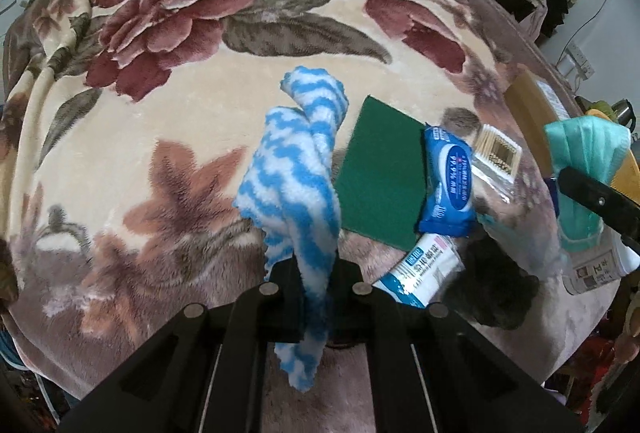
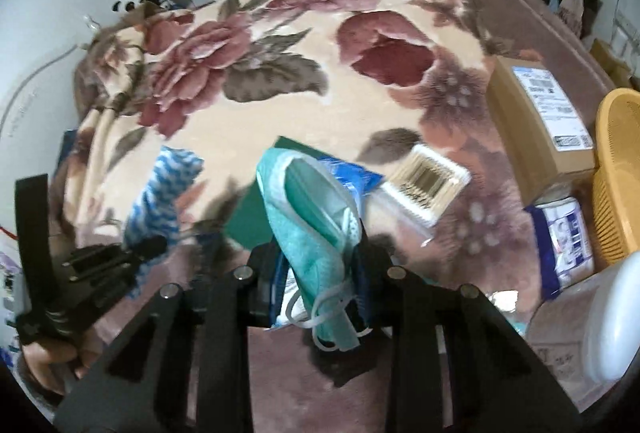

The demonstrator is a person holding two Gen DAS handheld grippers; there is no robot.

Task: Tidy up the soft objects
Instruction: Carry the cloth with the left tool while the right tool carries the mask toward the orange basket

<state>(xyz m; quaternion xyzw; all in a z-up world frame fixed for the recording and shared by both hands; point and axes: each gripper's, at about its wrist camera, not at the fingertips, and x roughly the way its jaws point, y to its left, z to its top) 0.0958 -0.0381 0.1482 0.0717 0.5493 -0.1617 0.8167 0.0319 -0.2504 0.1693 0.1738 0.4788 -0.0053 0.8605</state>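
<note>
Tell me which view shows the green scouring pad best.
The left wrist view: the green scouring pad lies flat on the floral blanket, nearly whole, beside the blue-and-white cloth. In the right wrist view only slivers of it show, blurred behind the teal face masks.

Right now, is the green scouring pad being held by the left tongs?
No, the left tongs are shut on the blue-and-white fuzzy cloth, while the green scouring pad lies flat on the floral blanket.
</note>
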